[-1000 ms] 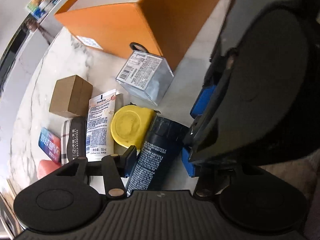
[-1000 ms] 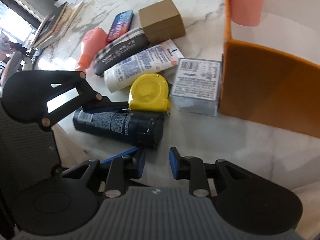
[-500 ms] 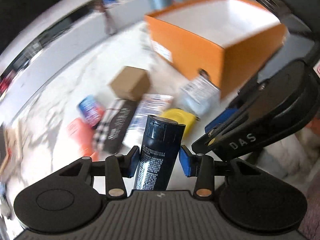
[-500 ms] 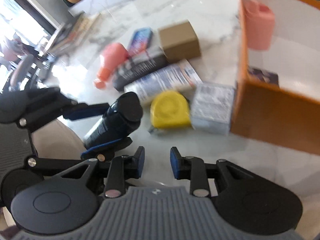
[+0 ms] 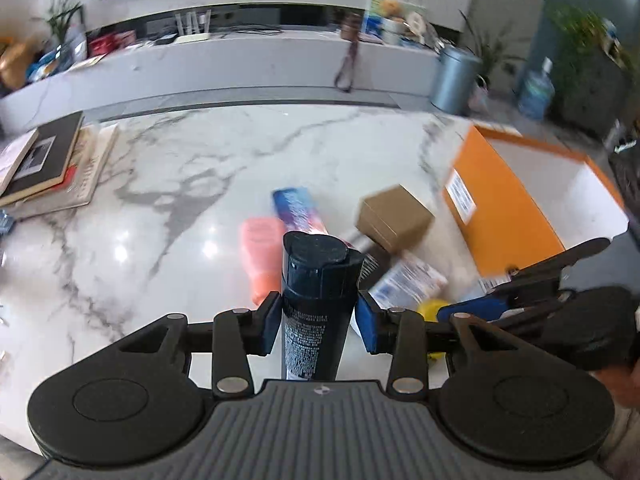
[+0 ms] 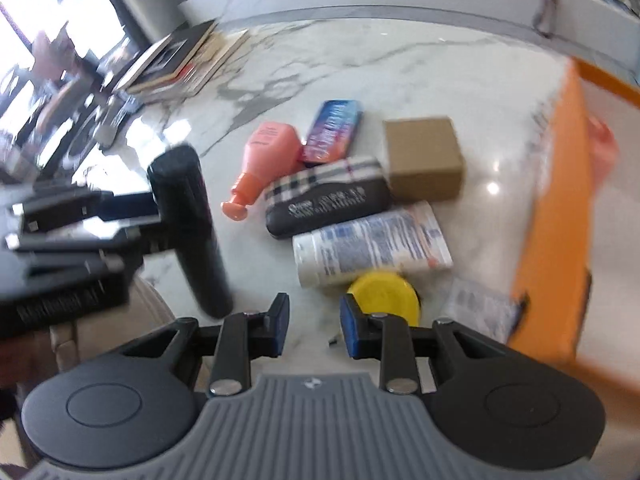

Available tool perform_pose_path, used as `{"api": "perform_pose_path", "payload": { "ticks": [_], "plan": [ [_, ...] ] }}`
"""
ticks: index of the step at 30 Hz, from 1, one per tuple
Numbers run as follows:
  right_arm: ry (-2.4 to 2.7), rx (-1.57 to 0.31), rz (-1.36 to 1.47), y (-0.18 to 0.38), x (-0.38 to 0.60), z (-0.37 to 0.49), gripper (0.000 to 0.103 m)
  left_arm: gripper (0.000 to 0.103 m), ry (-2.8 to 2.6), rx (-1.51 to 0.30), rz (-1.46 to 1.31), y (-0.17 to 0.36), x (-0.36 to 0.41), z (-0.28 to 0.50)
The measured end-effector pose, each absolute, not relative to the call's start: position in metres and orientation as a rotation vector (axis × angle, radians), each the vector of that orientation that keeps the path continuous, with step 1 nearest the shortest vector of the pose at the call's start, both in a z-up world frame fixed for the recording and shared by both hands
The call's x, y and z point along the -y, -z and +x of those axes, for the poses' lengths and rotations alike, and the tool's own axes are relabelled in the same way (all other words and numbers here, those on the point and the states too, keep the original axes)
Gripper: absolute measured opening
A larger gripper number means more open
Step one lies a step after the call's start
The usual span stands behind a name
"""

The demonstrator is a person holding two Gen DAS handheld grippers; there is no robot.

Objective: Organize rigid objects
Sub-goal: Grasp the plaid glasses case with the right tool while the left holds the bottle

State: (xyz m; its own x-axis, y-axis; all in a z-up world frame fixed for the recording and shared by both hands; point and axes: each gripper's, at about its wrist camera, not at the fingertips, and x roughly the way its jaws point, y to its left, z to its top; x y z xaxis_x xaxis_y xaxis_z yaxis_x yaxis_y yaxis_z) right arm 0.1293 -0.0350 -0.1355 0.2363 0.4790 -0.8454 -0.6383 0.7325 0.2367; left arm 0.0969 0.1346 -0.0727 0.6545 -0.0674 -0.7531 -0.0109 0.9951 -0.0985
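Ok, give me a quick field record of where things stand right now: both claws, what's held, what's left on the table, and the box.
left claw: shut on black bottle, held upright above the marble table
right claw: open, holds nothing, hovers near yellow tape measure
still on table: pink bottle, colourful phone, plaid case, brown box, white tube, clear labelled box
orange box: open-topped, to the right of the pile; contents blurred
off to the side: stacked books
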Motion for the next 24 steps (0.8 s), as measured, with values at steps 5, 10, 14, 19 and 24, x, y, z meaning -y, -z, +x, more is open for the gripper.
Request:
{"api": "perform_pose_path", "payload": {
  "ticks": [5,10,14,19,24],
  "plan": [
    [-0.852,-1.002,-0.379,0.138,-0.004,0.145,0.04,0.045,0.018,-0.86,-0.16,0.072,-0.149,0.11],
    [-0.968,-0.925,-0.645,0.147,-0.041,0.156,0.056,0.045,0.008,-0.876,-0.186,0.074,-0.154,0.119],
    [-1.055,-0.863,-0.869,0.157,-0.06,0.157,0.064,0.045,0.002,-0.892,-0.214,0.076,-0.161,0.127],
    [-1.129,-0.867,-1.015,0.171,-0.072,0.17,0.073,0.045,0.006,-0.901,-0.223,0.077,-0.167,0.13],
    [-1.174,-0.87,-1.084,0.179,-0.082,0.177,0.085,0.045,0.004,-0.909,-0.219,0.079,-0.171,0.132]
  ]
}}
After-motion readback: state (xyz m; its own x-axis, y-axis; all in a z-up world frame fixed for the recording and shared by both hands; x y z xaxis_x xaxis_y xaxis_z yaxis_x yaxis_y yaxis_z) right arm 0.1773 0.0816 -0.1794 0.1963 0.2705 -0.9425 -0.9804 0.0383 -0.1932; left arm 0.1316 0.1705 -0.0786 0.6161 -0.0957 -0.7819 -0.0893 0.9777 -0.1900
